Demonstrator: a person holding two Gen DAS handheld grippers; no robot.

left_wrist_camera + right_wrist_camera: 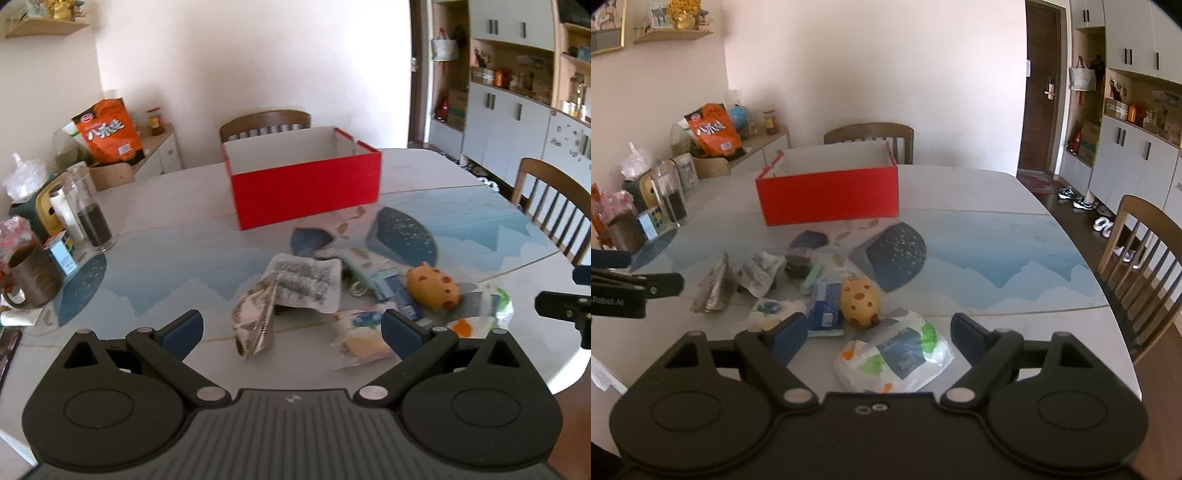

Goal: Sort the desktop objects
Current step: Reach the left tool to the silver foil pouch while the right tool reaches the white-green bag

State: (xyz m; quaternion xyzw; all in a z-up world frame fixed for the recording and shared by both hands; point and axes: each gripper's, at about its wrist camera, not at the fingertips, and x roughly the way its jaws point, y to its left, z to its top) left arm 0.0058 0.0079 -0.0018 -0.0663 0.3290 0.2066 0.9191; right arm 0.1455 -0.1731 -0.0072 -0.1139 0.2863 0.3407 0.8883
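Note:
An open red box [306, 184] [829, 197] stands on the table's far side. In front of it lies a pile of items: a crumpled silver wrapper [256, 325] [714, 290], a white printed packet [306, 282] [761, 271], a blue carton [393, 291] [825, 306], a yellow spotted toy [434, 290] [858, 299], a pastel snack bag [364, 338] and a white-green plastic bag [897, 354]. My left gripper [291, 334] is open just above the silver wrapper and snack bag. My right gripper [879, 338] is open over the white-green bag.
A brown mug [31, 275], a glass jar [86, 206], a small blue box [62, 253] and bottles stand at the table's left edge. Wooden chairs [264, 123] [1145, 266] stand behind and to the right. A sideboard with an orange bag [109, 131] is at left.

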